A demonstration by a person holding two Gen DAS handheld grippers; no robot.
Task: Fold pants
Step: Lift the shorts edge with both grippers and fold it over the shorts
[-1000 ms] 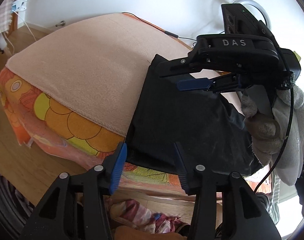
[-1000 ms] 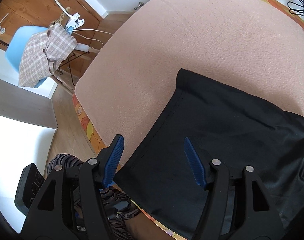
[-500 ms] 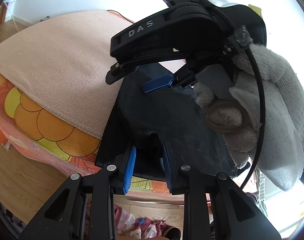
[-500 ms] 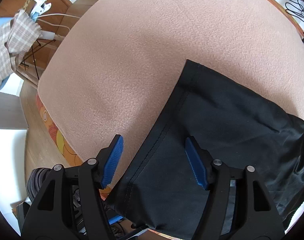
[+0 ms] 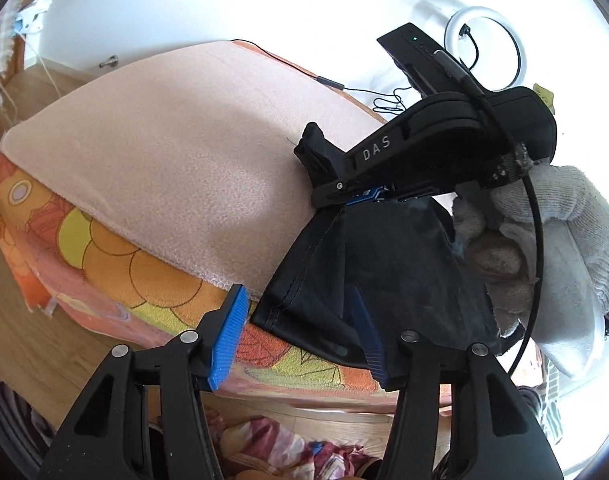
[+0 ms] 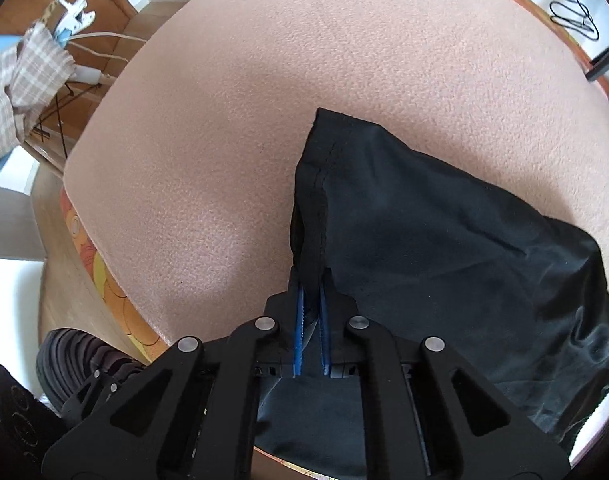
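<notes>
Black pants (image 6: 444,216) lie on a pink blanket (image 6: 264,120) over a bed, at its near right edge. My right gripper (image 6: 309,316) is shut on the pants' hemmed left edge and lifts it into a ridge. In the left wrist view the right gripper (image 5: 364,194) pinches the pants (image 5: 384,264) from above, held by a gloved hand (image 5: 544,232). My left gripper (image 5: 300,336) is open; its right blue pad is under the hanging lower corner of the pants, its left pad beside the bed's edge.
A floral orange sheet (image 5: 104,264) hangs below the blanket. A black cable (image 5: 332,82) and a ring light (image 5: 484,48) are at the far wall. A chair with a checked cloth (image 6: 20,76) stands left. Crumpled clothes (image 5: 280,448) lie on the wooden floor.
My right gripper has closed on the pants' edge and raised it. My left gripper, nearly closed on the lower corner half a second ago, has opened wide and pulled back.
</notes>
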